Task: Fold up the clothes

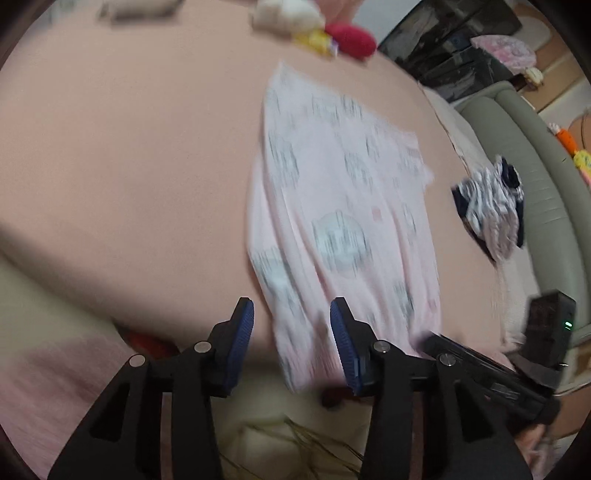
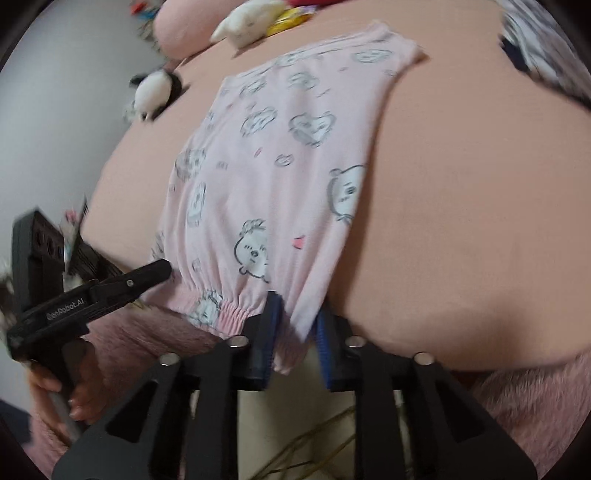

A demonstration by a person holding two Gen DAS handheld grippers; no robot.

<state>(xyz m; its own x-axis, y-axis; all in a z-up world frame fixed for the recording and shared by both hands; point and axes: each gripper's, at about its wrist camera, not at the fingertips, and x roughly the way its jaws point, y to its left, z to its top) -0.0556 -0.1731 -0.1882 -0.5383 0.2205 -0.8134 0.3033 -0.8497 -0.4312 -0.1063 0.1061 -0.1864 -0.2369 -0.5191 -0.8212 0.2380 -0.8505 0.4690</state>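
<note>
Pink pyjama trousers (image 2: 266, 173) printed with grey cartoon faces lie lengthwise on the pink bed, elastic waistband nearest me. They also show, blurred, in the left wrist view (image 1: 340, 221). My right gripper (image 2: 295, 332) is shut on the waistband's right corner at the bed's near edge. My left gripper (image 1: 291, 332) is open, with the waistband's left edge partly between its blue pads (image 1: 240, 343). It also shows from the side in the right wrist view (image 2: 159, 267), next to the waistband's left end.
Plush toys (image 2: 247, 22) and a panda toy (image 2: 153, 92) sit at the bed's far end. A navy and white striped garment (image 1: 491, 210) lies crumpled at the bed's right side. A grey padded bed frame (image 1: 535, 173) runs beyond it.
</note>
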